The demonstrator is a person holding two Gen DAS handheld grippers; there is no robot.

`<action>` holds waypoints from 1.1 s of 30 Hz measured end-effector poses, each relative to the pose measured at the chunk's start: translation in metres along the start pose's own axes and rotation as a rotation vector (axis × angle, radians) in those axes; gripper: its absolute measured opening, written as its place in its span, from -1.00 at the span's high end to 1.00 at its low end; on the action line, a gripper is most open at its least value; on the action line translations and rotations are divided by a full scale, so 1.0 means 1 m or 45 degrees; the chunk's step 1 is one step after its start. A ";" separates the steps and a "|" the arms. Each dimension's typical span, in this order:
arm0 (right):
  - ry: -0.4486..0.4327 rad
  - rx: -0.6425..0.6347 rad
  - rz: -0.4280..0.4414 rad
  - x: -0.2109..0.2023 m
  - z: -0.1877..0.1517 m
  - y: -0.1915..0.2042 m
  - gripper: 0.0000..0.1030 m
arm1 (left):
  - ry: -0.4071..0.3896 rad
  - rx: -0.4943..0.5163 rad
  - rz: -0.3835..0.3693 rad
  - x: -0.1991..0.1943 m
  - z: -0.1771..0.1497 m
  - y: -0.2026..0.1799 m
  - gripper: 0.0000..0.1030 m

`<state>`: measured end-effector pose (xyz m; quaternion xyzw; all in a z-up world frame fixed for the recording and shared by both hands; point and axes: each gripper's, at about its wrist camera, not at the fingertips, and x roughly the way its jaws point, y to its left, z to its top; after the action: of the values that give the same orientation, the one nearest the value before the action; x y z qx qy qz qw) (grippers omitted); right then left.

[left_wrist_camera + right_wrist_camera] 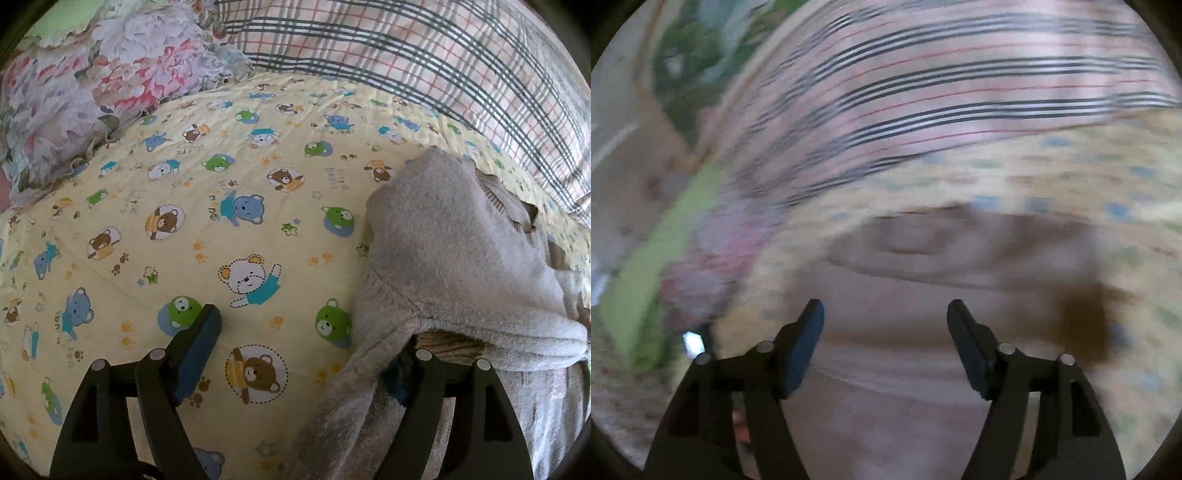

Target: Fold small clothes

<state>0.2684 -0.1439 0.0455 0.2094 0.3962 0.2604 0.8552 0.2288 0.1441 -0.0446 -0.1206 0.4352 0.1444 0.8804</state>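
Note:
A small grey fleece garment lies on the yellow bear-print sheet at the right of the left wrist view. My left gripper is open; its left finger is bare over the sheet, and the garment's edge drapes over its right finger, hiding the tip. In the blurred right wrist view my right gripper is open and empty above a greyish-brown garment that lies on the sheet.
A floral ruffled pillow lies at the back left. A plaid pillow lies along the back and right, and also shows in the right wrist view. A green fabric strip is at that view's left.

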 end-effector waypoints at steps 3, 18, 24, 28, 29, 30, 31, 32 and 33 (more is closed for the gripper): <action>0.147 -0.027 0.074 0.073 0.031 0.017 -0.38 | -0.020 -0.015 -0.028 -0.001 -0.002 0.003 -0.55; 0.536 0.091 0.440 0.253 0.079 0.050 -0.38 | -0.072 -0.071 -0.116 -0.002 -0.004 0.009 -0.62; 0.422 0.136 0.430 0.245 0.084 0.046 -0.38 | -0.072 -0.076 -0.123 -0.002 -0.003 0.010 -0.63; 0.431 -0.012 0.296 0.216 0.076 0.050 -0.38 | -0.072 -0.075 -0.121 -0.002 -0.004 0.009 -0.63; 0.469 -0.031 0.267 0.215 0.073 0.050 -0.38 | -0.072 -0.073 -0.120 -0.002 -0.004 0.009 -0.63; 0.507 -0.040 0.248 0.218 0.073 0.047 -0.38 | -0.072 -0.070 -0.116 -0.002 -0.004 0.009 -0.63; 0.555 -0.054 0.225 0.221 0.071 0.046 -0.38 | -0.071 -0.069 -0.114 -0.002 -0.004 0.009 -0.63; 0.613 -0.074 0.210 0.229 0.068 0.049 -0.32 | -0.071 -0.068 -0.114 -0.002 -0.004 0.009 -0.63; 0.670 -0.082 0.222 0.238 0.065 0.052 -0.27 | -0.071 -0.067 -0.115 -0.002 -0.004 0.009 -0.63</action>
<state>0.4355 0.0323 -0.0216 0.1403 0.5768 0.3908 0.7035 0.2212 0.1508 -0.0465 -0.1591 0.4005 0.1194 0.8944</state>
